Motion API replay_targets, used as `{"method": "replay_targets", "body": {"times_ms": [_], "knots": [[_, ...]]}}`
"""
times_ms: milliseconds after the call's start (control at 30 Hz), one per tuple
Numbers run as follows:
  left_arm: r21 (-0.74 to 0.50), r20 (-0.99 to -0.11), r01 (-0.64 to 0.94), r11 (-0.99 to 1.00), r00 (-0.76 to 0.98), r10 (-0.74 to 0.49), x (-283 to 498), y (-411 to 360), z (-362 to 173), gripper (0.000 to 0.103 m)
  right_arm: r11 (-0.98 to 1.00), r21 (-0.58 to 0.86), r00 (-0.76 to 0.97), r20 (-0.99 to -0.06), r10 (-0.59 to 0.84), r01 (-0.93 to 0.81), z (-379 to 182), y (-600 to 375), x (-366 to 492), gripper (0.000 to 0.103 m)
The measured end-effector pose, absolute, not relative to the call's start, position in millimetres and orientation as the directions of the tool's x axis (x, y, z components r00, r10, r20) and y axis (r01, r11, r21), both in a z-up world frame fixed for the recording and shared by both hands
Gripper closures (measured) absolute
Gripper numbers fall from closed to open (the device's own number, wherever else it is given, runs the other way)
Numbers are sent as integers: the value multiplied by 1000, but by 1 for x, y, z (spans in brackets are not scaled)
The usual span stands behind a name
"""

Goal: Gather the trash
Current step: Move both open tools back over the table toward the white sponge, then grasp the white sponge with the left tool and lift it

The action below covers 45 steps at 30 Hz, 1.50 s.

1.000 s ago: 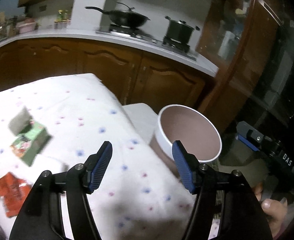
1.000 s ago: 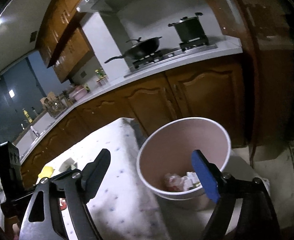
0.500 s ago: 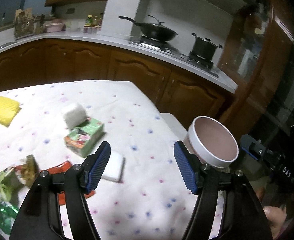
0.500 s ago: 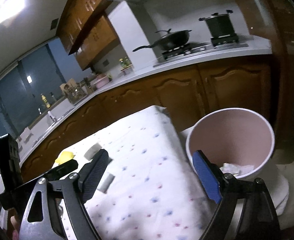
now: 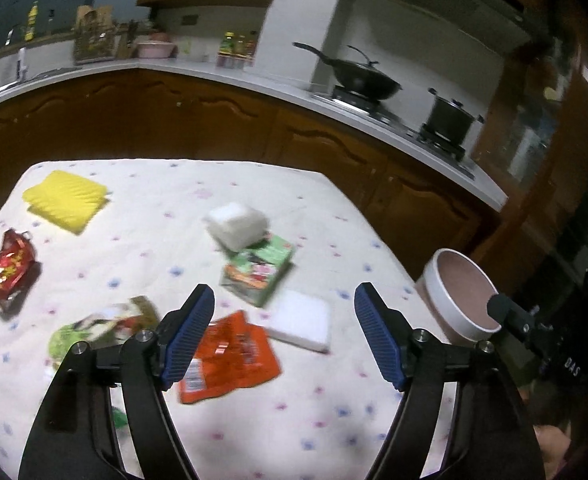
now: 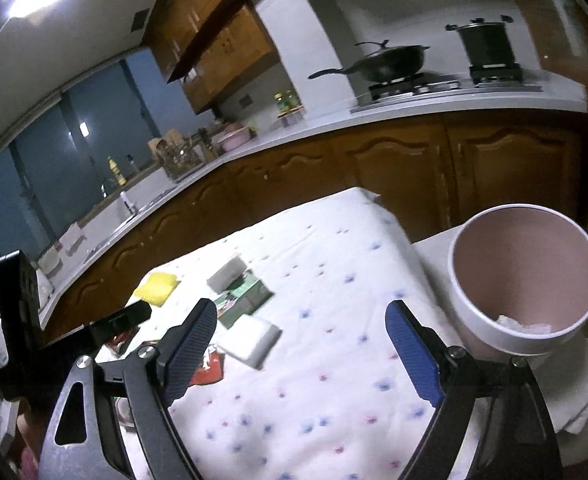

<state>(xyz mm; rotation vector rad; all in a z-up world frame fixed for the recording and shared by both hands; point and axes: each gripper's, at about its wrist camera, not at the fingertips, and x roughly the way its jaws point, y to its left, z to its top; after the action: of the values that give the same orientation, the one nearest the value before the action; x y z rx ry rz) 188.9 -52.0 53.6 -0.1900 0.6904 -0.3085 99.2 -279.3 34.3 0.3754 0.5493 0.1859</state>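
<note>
Both grippers, left (image 5: 284, 330) opening and right (image 6: 300, 346) spread, hold nothing; four crumpled wrappers (image 5: 230, 356) show leftward, white scraps (image 6: 524, 323) inside the single pink-lined white bin (image 6: 490, 334) only rightward.

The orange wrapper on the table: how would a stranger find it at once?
Start at the white dotted tablecloth. The orange wrapper lies flat near its front edge, beside the flat white pad. It is the only orange piece; the red packet lies far left.
</note>
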Motion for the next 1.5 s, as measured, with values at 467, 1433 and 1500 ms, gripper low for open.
{"method": "replay_targets", "body": {"times_ms": [467,1433,1500], "knots": [[-303,-637,133,944,708,-304,231,-7,49,29,923,325,764,-537,358,-204,19,-225,133,15],[-265,-841,141,954,450,-300,387,-72,-12,41,835,105,501,-757,419,-540,-52,-165,216,35],[-254,-833,158,954,466,-299,384,-73,-10,44,834,110,501,-755,424,-540,-51,-167,214,37]]}}
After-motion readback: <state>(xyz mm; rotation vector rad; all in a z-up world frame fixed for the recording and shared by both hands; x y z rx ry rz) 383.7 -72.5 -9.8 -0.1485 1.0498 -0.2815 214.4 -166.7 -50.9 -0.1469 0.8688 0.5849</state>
